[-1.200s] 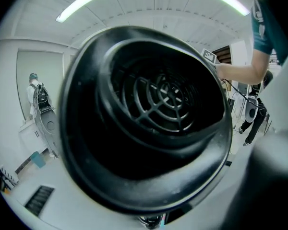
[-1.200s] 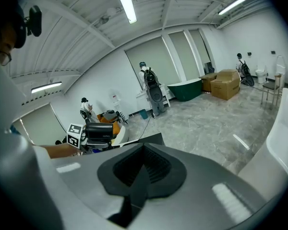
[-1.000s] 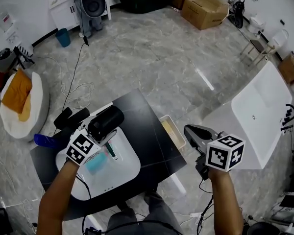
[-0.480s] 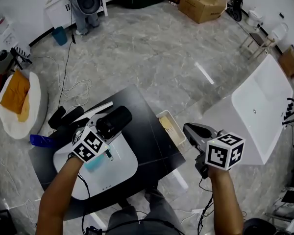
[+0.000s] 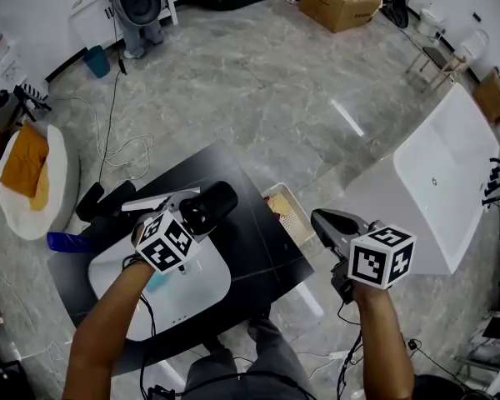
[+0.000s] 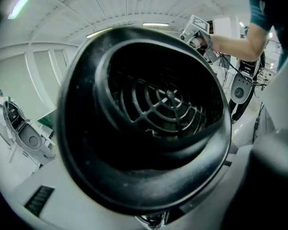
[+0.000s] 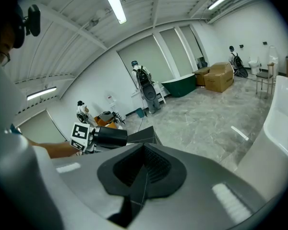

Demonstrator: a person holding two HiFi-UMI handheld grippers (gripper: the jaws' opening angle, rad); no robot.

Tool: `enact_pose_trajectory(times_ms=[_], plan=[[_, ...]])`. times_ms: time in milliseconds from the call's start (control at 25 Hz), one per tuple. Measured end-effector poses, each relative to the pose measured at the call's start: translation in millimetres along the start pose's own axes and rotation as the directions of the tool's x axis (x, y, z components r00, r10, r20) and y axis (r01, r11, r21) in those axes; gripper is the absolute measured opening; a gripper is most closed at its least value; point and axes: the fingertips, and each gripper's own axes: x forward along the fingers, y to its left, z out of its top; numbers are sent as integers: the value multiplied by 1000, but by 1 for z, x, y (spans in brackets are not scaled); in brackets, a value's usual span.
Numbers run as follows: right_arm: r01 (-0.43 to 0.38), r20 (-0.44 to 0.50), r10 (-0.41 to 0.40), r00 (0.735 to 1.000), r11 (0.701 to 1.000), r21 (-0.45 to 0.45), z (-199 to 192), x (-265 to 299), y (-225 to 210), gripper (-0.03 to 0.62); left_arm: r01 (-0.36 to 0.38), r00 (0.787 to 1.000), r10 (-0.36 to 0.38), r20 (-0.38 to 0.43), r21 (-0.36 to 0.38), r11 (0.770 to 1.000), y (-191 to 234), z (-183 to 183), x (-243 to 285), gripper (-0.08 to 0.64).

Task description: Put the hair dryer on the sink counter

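The black hair dryer (image 5: pixel 208 207) hangs over the black sink counter (image 5: pixel 262 240), by the upper right rim of its white basin (image 5: pixel 207 288). My left gripper (image 5: pixel 186 217) is shut on it, with the barrel pointing up and to the right. The left gripper view is filled by the hair dryer's (image 6: pixel 149 128) round grille end. My right gripper (image 5: pixel 320 219) is shut on nothing, off the counter's right edge above the floor. From the right gripper view, its pads (image 7: pixel 143 174) meet, and the hair dryer (image 7: pixel 109 136) shows beyond them to the left.
A small beige basket (image 5: pixel 288 216) sits at the counter's right edge. A blue thing (image 5: pixel 157 281) lies in the basin and a blue bottle (image 5: pixel 64 242) stands at the counter's left. A white bathtub (image 5: pixel 442 186) is at the right, a loose cable (image 5: pixel 121 152) on the floor.
My left gripper has carried the hair dryer to the right and lower over the counter, rolling a little. The right gripper has sunk only slightly.
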Motion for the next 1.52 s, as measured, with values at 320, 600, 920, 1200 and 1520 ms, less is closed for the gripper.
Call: enact_pose_trajectory(times_ms=[320, 600, 920, 1200, 1520], plan=[[6, -5, -5, 1000, 1000, 22, -9, -1, -12, 11, 39, 998, -37, -46, 35, 999, -14, 1, 20, 236], [7, -8, -6, 1000, 999, 38, -15, -3, -20, 11, 47, 997, -44, -59, 52, 998, -18, 9, 33, 238], [10, -5, -10, 1000, 998, 54, -24, -3, -28, 11, 66, 994, -58, -88, 92, 994, -31, 9, 50, 238], [12, -5, -12, 1000, 998, 64, -30, -3, -32, 11, 72, 992, -56, -117, 133, 989, -40, 7, 61, 238], [14, -11, -13, 1000, 997, 73, -37, -2, -36, 11, 75, 984, -38, -175, 207, 975, -48, 3, 72, 241]])
